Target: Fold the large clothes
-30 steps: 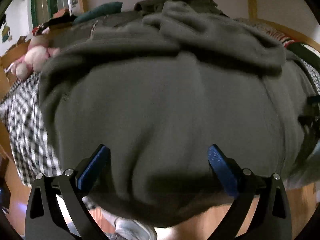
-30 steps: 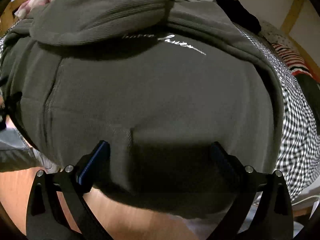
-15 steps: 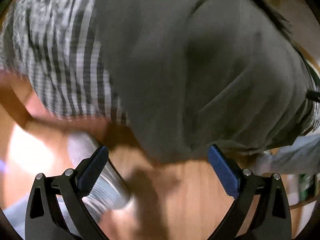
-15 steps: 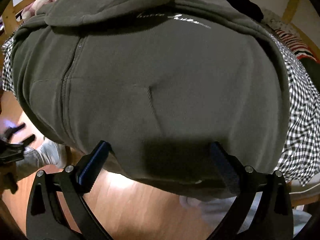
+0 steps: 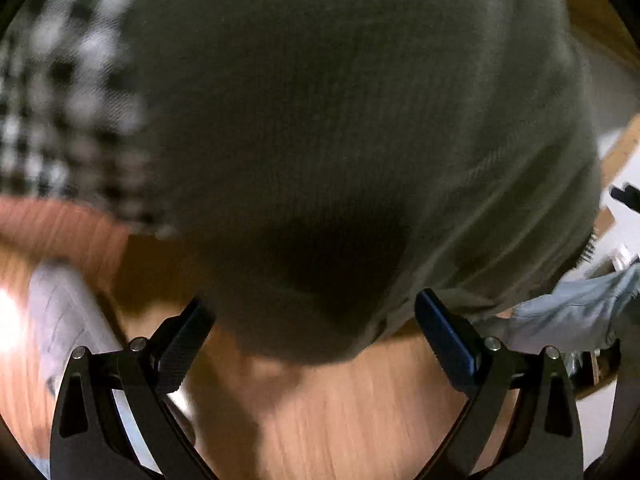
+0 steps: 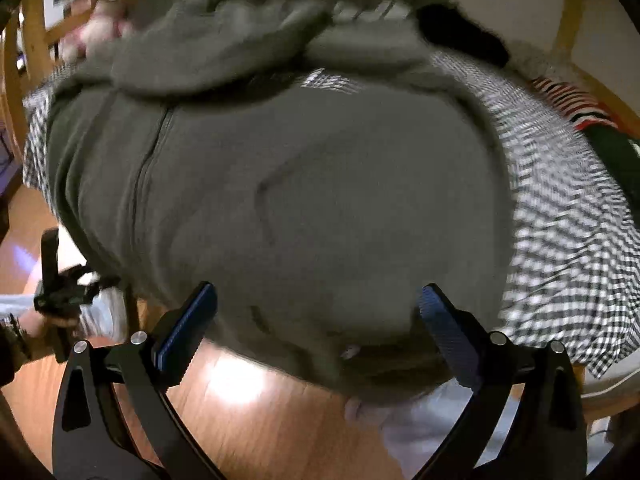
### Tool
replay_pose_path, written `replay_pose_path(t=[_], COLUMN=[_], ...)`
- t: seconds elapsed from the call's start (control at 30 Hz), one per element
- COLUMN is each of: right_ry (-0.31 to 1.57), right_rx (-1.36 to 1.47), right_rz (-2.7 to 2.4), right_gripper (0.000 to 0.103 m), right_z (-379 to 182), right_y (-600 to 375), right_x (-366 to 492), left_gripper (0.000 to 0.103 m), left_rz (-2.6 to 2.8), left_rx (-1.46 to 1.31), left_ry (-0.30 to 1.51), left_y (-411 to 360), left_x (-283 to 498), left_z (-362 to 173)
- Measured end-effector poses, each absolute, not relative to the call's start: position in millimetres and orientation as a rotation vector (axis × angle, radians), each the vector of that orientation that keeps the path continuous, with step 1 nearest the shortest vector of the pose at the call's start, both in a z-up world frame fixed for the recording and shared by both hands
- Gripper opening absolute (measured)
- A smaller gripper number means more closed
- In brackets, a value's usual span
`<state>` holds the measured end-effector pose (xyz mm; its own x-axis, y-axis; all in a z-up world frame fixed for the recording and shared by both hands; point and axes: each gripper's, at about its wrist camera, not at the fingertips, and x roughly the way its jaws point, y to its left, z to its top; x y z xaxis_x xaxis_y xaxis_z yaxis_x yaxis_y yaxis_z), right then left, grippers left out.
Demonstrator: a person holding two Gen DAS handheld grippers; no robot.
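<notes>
Two grippers sit at the near hem of a large olive-green hoodie [image 6: 304, 200], and both are spread wide with nothing pinched. Through your right gripper [image 6: 316, 320] you see the hoodie lying front-up on a black-and-white checked bedcover [image 6: 568, 248], its zipper [image 6: 150, 160] running toward 11 o'clock and the hood bunched at 12 o'clock; the hem hangs over the bed edge above the wooden floor [image 6: 240, 432]. Your left gripper [image 5: 308, 332] looks at the same hem from very close, cloth filling the view from 9 to 3 o'clock, floor below at 6 o'clock; this view is blurred. The other gripper shows small at 8 o'clock in the right view. My judgement: the fold has not started, and the risk is closing too shallow or on only one layer. Thick fleece could slip free mid-lift, or the overhanging hem could drag the garment toward the floor. Uneven grips would skew the fold line.
</notes>
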<state>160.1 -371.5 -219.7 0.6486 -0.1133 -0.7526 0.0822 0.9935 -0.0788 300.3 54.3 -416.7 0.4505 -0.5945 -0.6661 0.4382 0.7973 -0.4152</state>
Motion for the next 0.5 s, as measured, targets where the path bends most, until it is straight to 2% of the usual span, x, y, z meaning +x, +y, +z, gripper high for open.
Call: replay_pose_path(t=[0.07, 0.1, 0.13, 0.3, 0.33, 0.37, 0.5], right_ry=[0.815, 0.801, 0.792, 0.796, 0.791, 0.785, 0.796], right_rx=[0.001, 0.024, 0.059, 0.147, 0.148, 0.14, 0.088], right_rz=[-0.113, -0.105, -0.097, -0.102, -0.095, -0.086, -0.05], right_gripper=[0.099, 0.099, 0.1, 0.099, 0.099, 0.099, 0.1], right_z=[-216, -217, -219, -236, -240, -241, -253], right_y=[-389, -396, -407, -432, -434, -435, -445], right_x=[147, 142, 134, 116, 112, 109, 100], left_gripper=[0.093, 0.086, 0.071, 0.036, 0.026, 0.02, 0.014], left_rz=[-0.666, -0.667, -0.665, -0.681, -0.689, -0.693, -0.675], left_rx=[-0.179, -0.172, -0.171, -0.24, -0.24, -0.237, -0.257], left_ry=[0.9, 0.9, 0.898, 0.942, 0.95, 0.962, 1.062], left_y=[46, 44, 43, 49, 48, 45, 43], left_x=[302, 303, 304, 301, 299, 298, 299], left_z=[-416, -416, -415, -411, -408, -404, -393])
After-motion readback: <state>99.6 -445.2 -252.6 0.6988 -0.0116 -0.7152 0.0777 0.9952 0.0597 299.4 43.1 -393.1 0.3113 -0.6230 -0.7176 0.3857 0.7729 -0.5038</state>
